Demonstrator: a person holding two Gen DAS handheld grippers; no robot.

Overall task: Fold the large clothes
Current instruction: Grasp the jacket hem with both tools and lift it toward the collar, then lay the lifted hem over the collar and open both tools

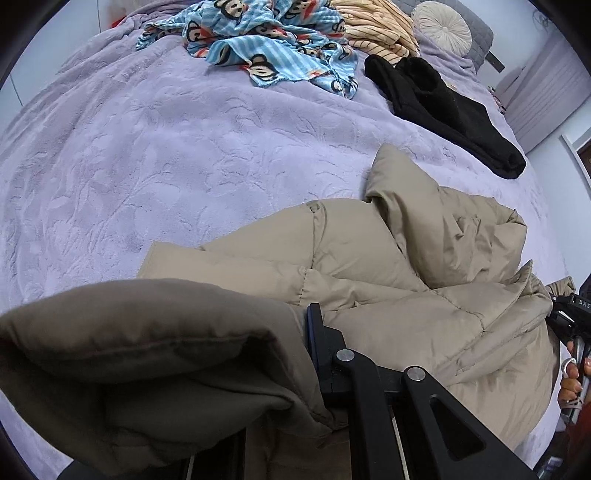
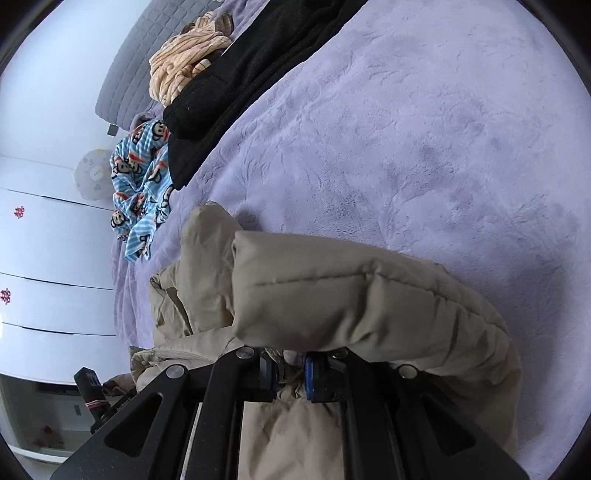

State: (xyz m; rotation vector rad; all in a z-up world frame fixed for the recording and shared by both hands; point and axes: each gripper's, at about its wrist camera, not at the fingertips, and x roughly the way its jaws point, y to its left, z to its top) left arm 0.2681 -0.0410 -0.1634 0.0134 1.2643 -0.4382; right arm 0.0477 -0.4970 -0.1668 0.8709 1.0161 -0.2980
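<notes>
Left wrist view: left gripper (image 1: 295, 350) clamped on a thick fold of the beige puffer jacket (image 1: 369, 266); only one black finger shows, the other is buried under the padded flap bulging over the near left. Rest of the jacket lies ahead and to the right of this gripper on the lilac blanket (image 1: 166, 166), crumpled, one panel sticking up. At the far right edge a hand (image 1: 570, 373) holds the other tool. Well ahead: black garment (image 1: 443, 110), blue monkey-print fabric (image 1: 266, 44), striped yellow cloth (image 1: 376, 29), round cushion (image 1: 441, 26), all apart from the jacket.

Right wrist view: right gripper (image 2: 290, 376) pinched tight on the jacket's edge (image 2: 351, 302), blue pad visible against the cloth, quilted roll draped just over the fingertips. More jacket bunched to the left of this gripper, bare blanket (image 2: 424, 129) ahead. Black garment (image 2: 240, 74) and monkey print (image 2: 142, 184) far ahead-left; white drawers (image 2: 48, 258) at the left.

Risks, my read: slick puffy shell, so the thin pinch may slip out if the two hands pull apart unevenly. Trapped air could spring the fold open once laid. Left grip holds several layers, so layers may drag and fold crooked. The upright panel could tuck under and lump.
</notes>
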